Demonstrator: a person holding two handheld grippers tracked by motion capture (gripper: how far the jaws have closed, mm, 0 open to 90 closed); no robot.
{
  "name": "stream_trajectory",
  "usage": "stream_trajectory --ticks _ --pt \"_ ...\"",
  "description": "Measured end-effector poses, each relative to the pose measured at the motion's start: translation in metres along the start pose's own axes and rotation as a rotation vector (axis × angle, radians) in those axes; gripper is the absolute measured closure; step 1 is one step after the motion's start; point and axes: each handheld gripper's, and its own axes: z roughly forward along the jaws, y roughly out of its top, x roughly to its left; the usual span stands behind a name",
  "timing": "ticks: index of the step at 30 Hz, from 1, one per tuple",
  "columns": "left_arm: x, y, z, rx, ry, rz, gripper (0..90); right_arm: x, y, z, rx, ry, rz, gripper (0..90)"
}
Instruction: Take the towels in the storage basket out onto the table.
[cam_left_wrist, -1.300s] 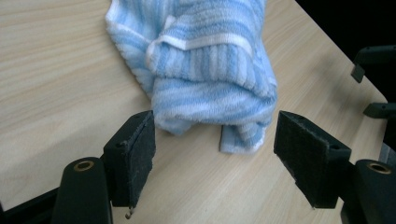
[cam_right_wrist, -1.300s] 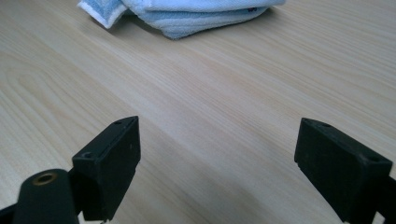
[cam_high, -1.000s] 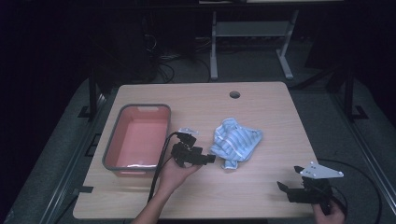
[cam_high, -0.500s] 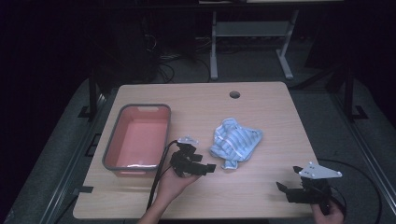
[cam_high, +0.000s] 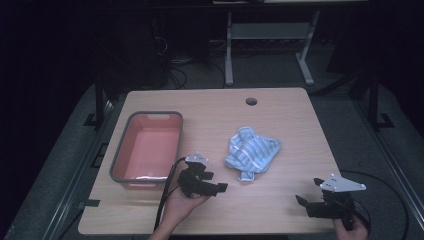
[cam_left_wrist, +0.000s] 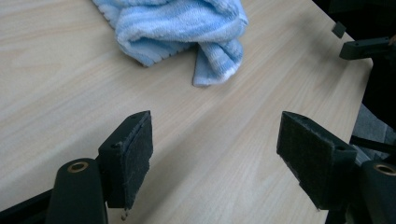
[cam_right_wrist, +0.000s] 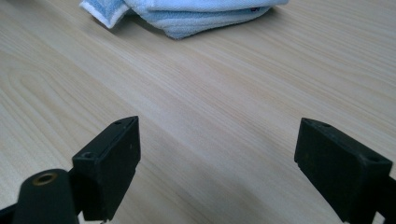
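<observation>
Towel (cam_right_wrist: 187, 14) top beyond frame edge

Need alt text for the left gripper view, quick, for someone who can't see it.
The left gripper, jaws wide open and empty, hovers over the wooden table, aimed at a crumpled blue striped towel lying just ahead.

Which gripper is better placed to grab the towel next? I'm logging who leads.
Left. The left gripper is open, nearer the towel and pointed at it. The right gripper, also open, sits farther off at the table's near corner.
</observation>
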Motion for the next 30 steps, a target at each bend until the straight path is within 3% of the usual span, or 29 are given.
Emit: stream_trajectory --ticks 15,30 --pt "-0.004 -0.021 -0.005 -0.009 -0.006 0.002 26.6 0.0 -0.002 -0.003 -0.003 -0.005 -0.002 13.8" --pt "0.0 -0.028 -0.01 -0.017 0.007 0.006 26.6 0.001 -0.007 -0.008 0.005 0.002 -0.018 13.8"
